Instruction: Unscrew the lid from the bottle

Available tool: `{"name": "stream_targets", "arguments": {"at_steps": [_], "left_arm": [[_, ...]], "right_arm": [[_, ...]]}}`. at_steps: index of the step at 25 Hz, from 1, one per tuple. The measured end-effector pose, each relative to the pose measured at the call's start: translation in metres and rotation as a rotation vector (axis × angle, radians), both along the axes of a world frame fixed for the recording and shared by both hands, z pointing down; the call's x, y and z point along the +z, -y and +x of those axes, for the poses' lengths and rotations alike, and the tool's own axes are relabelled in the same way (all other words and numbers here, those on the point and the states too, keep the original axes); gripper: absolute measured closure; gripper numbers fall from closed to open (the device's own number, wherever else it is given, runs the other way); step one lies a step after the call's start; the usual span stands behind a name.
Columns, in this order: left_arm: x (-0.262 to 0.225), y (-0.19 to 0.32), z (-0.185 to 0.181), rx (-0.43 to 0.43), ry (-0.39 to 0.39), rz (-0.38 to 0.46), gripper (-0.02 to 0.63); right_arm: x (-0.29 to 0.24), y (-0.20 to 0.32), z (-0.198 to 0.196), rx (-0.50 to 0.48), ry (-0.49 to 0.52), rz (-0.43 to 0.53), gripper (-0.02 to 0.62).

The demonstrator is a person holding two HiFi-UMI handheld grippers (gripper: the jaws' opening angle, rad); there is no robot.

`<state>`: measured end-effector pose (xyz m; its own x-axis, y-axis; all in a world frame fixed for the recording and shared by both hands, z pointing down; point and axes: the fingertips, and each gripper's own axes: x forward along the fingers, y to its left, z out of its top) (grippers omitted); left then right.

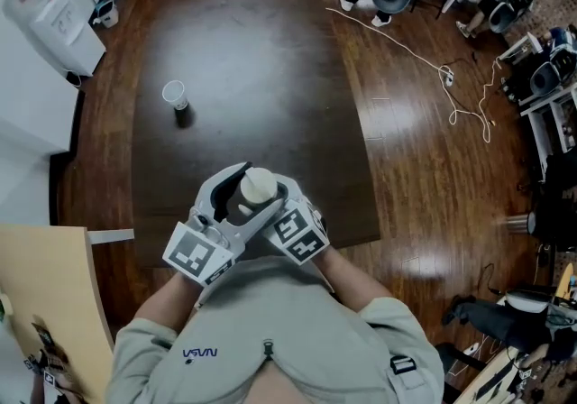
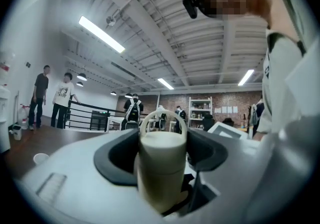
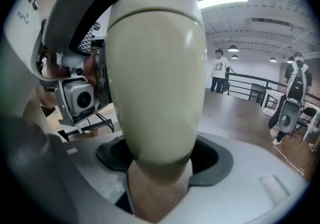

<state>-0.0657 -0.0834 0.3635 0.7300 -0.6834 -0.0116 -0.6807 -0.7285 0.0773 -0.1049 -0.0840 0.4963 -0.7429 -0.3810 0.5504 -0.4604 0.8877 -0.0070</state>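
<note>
bottle: cream, held up off the bench, close to the person's chest, between both grippers. left gripper: jaws clamped on it up by the lid, loop handle on top. right gripper: jaws closed on the body. bench dark brown, glossy; paper cup on it, well apart from the bottle. floor: reddish wood planks, white cable trailing across. room: brick wall, strip lights, two people by a black railing.
</note>
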Motion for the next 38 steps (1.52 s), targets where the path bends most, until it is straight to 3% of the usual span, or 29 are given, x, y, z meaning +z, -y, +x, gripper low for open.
{"name": "stream_targets", "arguments": {"at_steps": [5,10,15,20,25,27,31,38], "left_arm": [[-0.006,-0.01,0.001,0.12,-0.043,-0.014,0.292],[-0.013,-0.023,-0.01,0.248,-0.075,-0.042,0.259],[-0.024,-0.039,-0.009,0.502,-0.164,-0.135,0.247],[-0.023,-0.052,-0.001,0.71,-0.132,-0.171,0.239],[-0.024,-0.06,0.002,0.828,-0.105,-0.191,0.245],[-0.023,-0.061,0.004,0.836,-0.097,-0.185,0.302],[-0.019,-0.049,0.002,0.741,-0.068,-0.128,0.302],[-0.006,-0.011,-0.004,0.332,0.014,-0.068,0.302]], "right_arm": [[-0.005,-0.014,-0.003,-0.102,0.073,-0.066,0.291],[-0.012,-0.037,-0.006,-0.301,0.132,-0.142,0.291],[-0.021,-0.075,-0.005,-0.57,0.161,-0.218,0.291],[-0.025,-0.105,-0.002,-0.781,0.14,-0.269,0.291],[-0.026,-0.114,-0.006,-0.852,0.117,-0.3,0.291],[-0.024,-0.112,-0.006,-0.844,0.117,-0.301,0.291],[-0.021,-0.099,-0.006,-0.771,0.121,-0.28,0.291],[-0.002,-0.041,-0.012,-0.437,0.072,-0.149,0.291]]}}
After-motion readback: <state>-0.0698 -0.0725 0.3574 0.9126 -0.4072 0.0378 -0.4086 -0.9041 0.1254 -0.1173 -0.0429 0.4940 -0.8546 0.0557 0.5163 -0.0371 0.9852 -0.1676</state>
